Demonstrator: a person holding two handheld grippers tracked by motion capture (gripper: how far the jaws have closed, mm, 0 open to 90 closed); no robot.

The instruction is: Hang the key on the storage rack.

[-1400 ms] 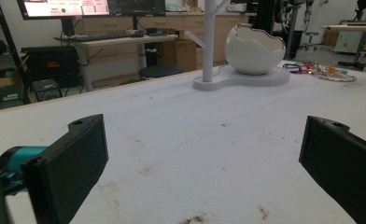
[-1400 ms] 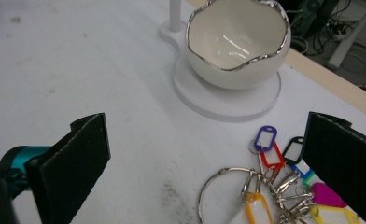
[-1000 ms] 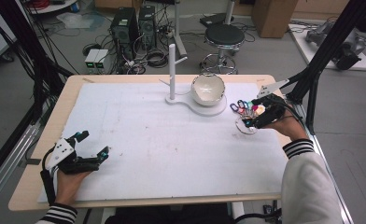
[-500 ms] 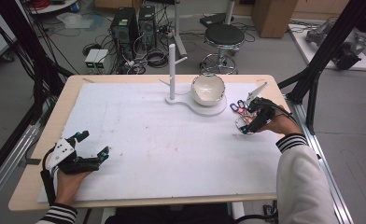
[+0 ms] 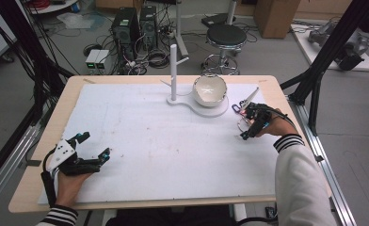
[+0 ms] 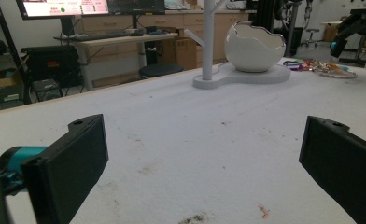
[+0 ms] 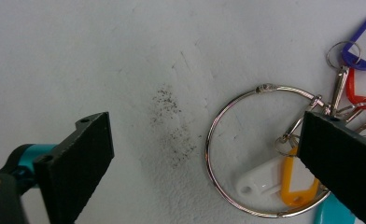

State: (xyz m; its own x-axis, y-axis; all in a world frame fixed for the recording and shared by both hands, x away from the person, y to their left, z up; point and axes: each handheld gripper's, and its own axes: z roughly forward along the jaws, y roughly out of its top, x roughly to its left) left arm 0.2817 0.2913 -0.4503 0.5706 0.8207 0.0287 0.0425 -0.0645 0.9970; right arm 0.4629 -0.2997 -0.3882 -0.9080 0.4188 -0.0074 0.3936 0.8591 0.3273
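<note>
A big metal key ring [image 7: 208, 140] lies flat on the white table cover, carrying white [image 7: 258, 181], yellow [image 7: 299, 184], red and blue [image 7: 364, 44] tags. My right gripper [image 7: 204, 154] hangs open just above it, pointing straight down. One jaw is over bare cover, the other over the ring's tag side. From above, the right gripper [image 5: 245, 124] sits over the key bunch [image 5: 239, 109] near the table's right edge. My left gripper [image 5: 95, 145] rests open at the front left with nothing between its jaws [image 6: 202, 158].
A white egg-shaped bowl [image 5: 210, 89] sits on a white base [image 5: 220, 110] with an upright branched post [image 5: 173, 70] at the back centre, left of the keys. Black frame struts [image 5: 321, 70] rise at the table's right.
My right gripper has shifted slightly toward the near side and left, and tipped down over the key ring. The left gripper has stayed put.
</note>
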